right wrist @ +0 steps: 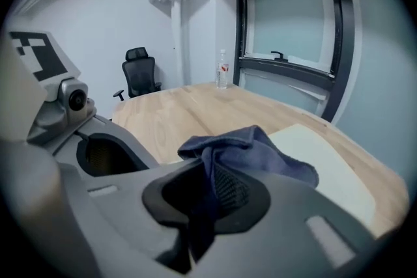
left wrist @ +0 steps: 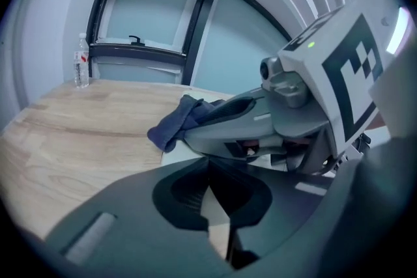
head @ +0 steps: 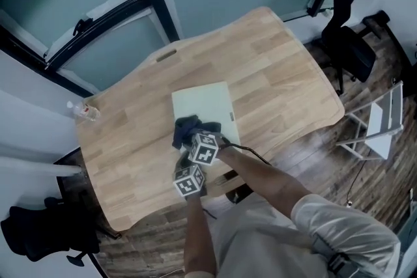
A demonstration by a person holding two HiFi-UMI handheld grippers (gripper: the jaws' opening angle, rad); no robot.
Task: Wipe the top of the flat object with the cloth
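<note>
flat object (head: pixel 207 103): pale cream rectangle, lying flat at frame centre, long sides running up-down | cloth (head: pixel 187 127): dark blue, crumpled, sitting bunched on the flat object's lower-left part, being pinched between the right gripper's (right wrist: pixel 207 202) jaws

The board (head: pixel 207 101) lies mid-table (head: pixel 280 75), the cloth (head: pixel 186 127) on its near left corner between the right gripper's (right wrist: pixel 207 197) jaws, the left gripper (left wrist: pixel 218 204) just nearer the person, a bottle (head: pixel 86 111) at the far left edge
</note>
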